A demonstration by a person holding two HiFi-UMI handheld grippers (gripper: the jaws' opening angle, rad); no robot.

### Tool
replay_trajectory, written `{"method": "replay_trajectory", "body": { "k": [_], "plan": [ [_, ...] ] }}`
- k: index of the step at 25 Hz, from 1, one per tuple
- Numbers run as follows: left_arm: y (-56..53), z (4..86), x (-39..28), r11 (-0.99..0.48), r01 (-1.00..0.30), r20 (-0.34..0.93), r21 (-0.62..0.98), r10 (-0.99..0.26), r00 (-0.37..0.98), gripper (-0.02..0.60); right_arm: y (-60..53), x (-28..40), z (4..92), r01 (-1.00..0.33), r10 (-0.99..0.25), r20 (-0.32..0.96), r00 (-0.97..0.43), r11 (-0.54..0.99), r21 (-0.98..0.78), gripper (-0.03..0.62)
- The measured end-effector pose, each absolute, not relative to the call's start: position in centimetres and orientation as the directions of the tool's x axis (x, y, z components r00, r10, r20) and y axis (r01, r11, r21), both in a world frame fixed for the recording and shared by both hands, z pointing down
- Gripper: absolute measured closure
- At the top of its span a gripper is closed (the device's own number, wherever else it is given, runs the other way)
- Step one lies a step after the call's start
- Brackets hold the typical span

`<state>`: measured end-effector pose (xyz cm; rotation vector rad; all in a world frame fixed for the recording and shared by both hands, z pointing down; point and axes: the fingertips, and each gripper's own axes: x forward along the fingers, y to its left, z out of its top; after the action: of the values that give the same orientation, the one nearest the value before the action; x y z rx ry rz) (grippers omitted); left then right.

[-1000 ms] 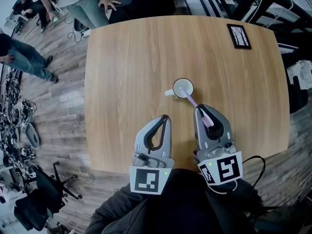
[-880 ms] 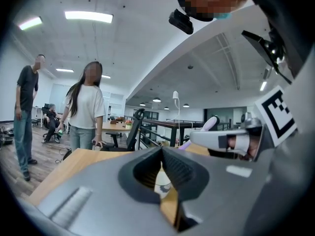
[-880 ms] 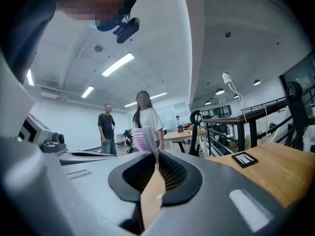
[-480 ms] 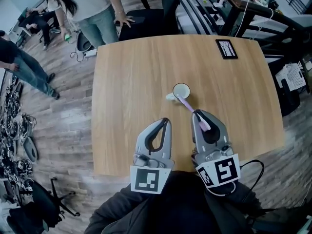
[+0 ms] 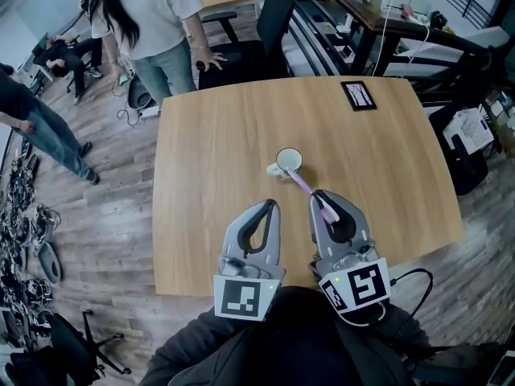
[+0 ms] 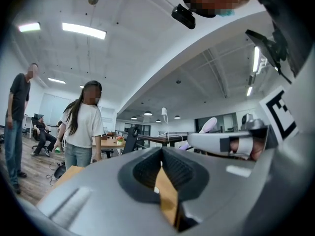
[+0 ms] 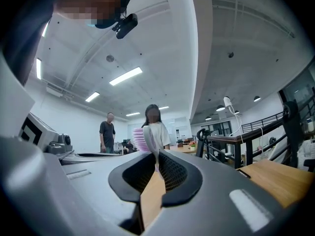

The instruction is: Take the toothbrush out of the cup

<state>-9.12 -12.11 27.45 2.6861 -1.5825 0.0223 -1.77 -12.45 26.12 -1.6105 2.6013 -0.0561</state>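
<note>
Room: I was working in an open office with plank flooring, over a pale wooden table (image 5: 217, 151). A person in a white top (image 5: 153, 14) stood at its far edge beside an office chair (image 5: 237, 55).
Table top: It was nearly bare, with only a small black-framed card (image 5: 358, 95) near the far right corner, well apart from the work.
Cup: The white cup (image 5: 288, 160) stood upright about mid-table with its handle turned to the left. Nothing steadied it, so I judged the brush had to come out without dragging on it.
Toothbrush: The toothbrush (image 5: 302, 183) slanted from the cup's near rim back toward me, pink bristled head at my end.
Right gripper: The right gripper (image 5: 317, 195) had its jaws pinched on the toothbrush just below the head, which stuck up past the tips in the right gripper view. Holding it near that end left the whole handle free to slide out of the cup.
Left gripper: The left gripper (image 5: 272, 204) hovered beside the right one over the near half of the table, jaws closed together on nothing. I judged it was parked out of the way, one grip being enough.
Progress: In the head view the handle's lower end lay right at the rim, and I could not tell whether it had cleared it. I judged the withdrawal nearly done.
Next: I reckoned the pull should follow the handle's own line, up and back, so the tail would not catch the rim and tip the cup.
</note>
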Motion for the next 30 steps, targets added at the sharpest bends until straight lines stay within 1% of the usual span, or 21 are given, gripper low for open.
{"method": "replay_trajectory", "body": {
  "k": [8, 15, 30],
  "plan": [
    [-11.1, 26.2, -7.3, -0.458, -0.889, 0.013, -0.004, -0.889, 0.458, 0.574, -11.1, 0.4, 25.4, -0.881, -0.883, -0.059, -0.465, 0.468, -0.071, 0.568],
    [-9.5, 26.5, -5.6, -0.455, -0.89, 0.031, -0.023, -0.89, 0.455, 0.574, -9.6, 1.1, 25.9, -0.86, -0.862, -0.048, -0.504, 0.506, -0.067, 0.569],
    [-8.6, 26.2, -5.6, -0.416, -0.909, 0.033, -0.041, -0.909, 0.415, 0.575, -9.2, 1.3, 25.8, -0.834, -0.84, -0.061, -0.539, 0.543, -0.097, 0.569]
  ]
}}
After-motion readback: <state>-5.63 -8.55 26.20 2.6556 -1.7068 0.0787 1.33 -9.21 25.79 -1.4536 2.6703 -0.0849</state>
